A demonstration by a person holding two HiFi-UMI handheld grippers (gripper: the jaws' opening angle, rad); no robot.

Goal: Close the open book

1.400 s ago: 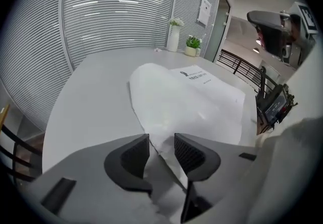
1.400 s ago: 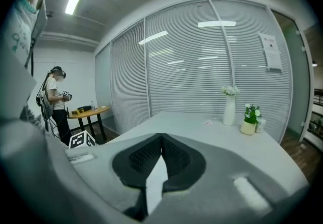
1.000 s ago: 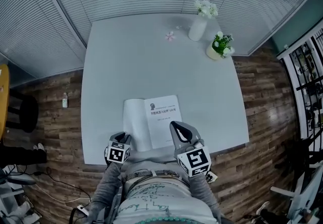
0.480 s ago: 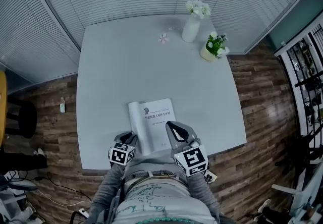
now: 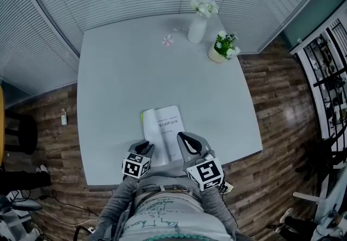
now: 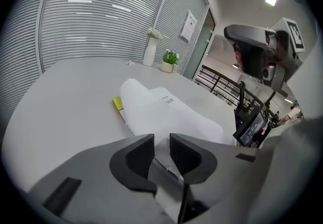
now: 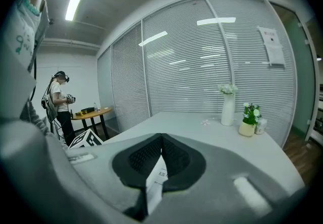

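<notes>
1. White-paged book (image 5: 162,135) lies partly open on the grey table (image 5: 124,82), near the front edge, right in front of you. Its printed page (image 5: 169,130) faces up.
2. Its left leaf (image 6: 144,109) is lifted and curls over toward the printed side; a yellow cover edge (image 6: 118,103) shows under it.
3. Your left gripper (image 6: 161,148): jaws part-way apart, a sheet edge sits in the gap, pads not pressing on it.
4. Your right gripper (image 7: 161,142): jaws pinched on the printed page's near edge.
5. Far right corner: vase of white flowers (image 5: 198,20) and potted plant (image 5: 219,47), well apart from the book.
</notes>
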